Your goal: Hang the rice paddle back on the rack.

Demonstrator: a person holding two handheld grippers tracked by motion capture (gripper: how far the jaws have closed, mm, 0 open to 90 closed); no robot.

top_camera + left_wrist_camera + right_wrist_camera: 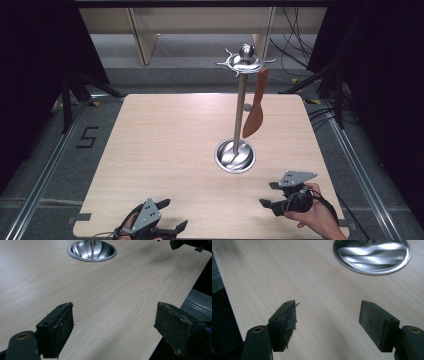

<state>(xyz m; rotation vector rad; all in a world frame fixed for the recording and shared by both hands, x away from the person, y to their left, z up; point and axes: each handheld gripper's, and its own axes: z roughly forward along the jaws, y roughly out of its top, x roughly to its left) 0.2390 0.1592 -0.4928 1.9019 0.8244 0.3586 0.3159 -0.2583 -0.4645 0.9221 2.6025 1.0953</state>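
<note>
- A wooden spatula (255, 107) hangs blade-down from a hook at the right of a steel utensil stand (240, 107), which rises right of centre on the table (165, 145); the blade dangles free above the stand's round base dish (235, 156)
- The spatula looks stiff, light and dry, unlikely to slip between rubber pads; its narrow handle just under the hook seems the best place to take hold, since the broad blade would swing and twist, and it would need lifting up off the hook
- The stand appears top-heavy, with a ball finial and a ring of thin hooks, so a sideways tug could tip it
- The right gripper (267, 195) hovers near the table's near right corner, its 2 jaws spread wide with nothing between them, the dish just beyond them in the right gripper view
- The left gripper (172, 217) sits at the near edge left of centre, jaws likewise apart and empty, well apart from the stand
</note>
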